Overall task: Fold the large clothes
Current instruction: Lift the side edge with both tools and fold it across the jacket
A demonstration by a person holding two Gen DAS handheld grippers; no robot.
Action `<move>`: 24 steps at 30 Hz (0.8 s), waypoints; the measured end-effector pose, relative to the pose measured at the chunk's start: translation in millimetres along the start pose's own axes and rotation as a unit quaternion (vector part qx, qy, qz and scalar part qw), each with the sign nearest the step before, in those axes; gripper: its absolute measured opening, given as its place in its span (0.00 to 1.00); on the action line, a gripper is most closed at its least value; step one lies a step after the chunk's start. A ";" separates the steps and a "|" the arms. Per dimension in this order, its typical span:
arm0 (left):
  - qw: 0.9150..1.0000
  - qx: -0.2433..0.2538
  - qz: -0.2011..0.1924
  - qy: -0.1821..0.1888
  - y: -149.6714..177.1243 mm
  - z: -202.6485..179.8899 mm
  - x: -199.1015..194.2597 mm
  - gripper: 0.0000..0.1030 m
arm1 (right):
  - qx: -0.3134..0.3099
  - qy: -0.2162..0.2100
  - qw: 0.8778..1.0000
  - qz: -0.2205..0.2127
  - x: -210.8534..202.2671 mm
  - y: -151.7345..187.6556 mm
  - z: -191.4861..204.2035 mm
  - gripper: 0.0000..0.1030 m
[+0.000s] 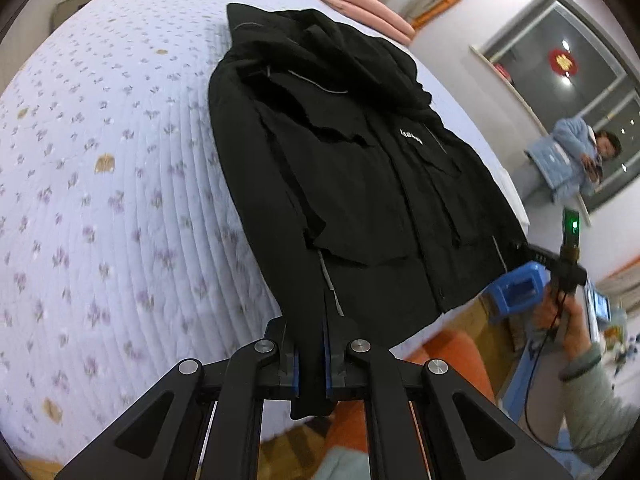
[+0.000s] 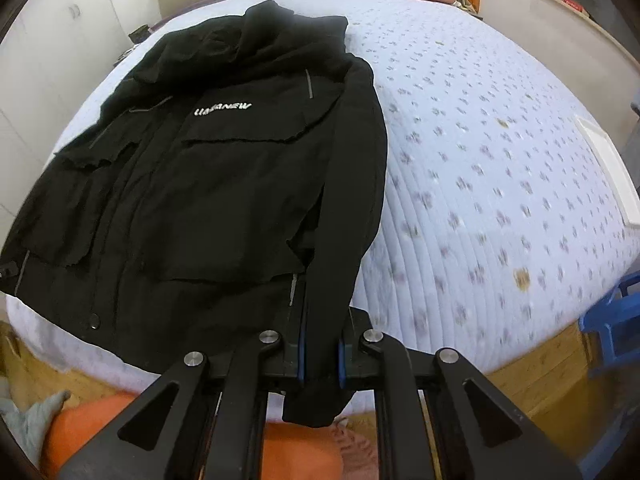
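black jacket [image 2: 208,168] lies face-up on the bed [image 2: 500,184], hem at the near edge. left claw [image 1: 311,354] and right claw [image 2: 320,354] each pinch a sleeve cuff. thick, floppy, fairly heavy; cuffs look like sound hold points.

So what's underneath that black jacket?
The black jacket lies on a floral quilted bedspread, which shows around it. The part directly beneath is covered.
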State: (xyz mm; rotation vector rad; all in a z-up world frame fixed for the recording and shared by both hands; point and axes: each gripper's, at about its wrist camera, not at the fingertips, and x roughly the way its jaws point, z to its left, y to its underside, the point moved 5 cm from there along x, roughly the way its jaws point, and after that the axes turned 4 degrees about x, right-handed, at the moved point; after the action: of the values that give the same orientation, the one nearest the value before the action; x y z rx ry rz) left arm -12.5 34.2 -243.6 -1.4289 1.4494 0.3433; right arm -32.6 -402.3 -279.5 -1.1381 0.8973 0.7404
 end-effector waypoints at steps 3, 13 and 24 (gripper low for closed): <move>1.000 -0.009 0.006 0.005 -5.2 9.8 4.2 0.08 | 0.001 0.007 1.000 0.008 3.1 1.6 -2.8 0.13; 0.995 -0.095 0.036 0.022 -0.5 45.8 44.8 0.21 | 0.052 0.019 0.997 0.045 42.4 5.6 -21.5 0.34; 0.993 -0.113 0.020 0.032 5.5 47.1 46.9 0.21 | 0.127 -0.008 0.991 0.050 48.9 8.5 -40.8 0.44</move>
State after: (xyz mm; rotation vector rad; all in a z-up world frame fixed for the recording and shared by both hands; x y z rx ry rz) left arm 14.9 45.7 -303.4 -1.6057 1.5312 0.5036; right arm -26.2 -437.1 -333.2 -0.8661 1.0098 0.6927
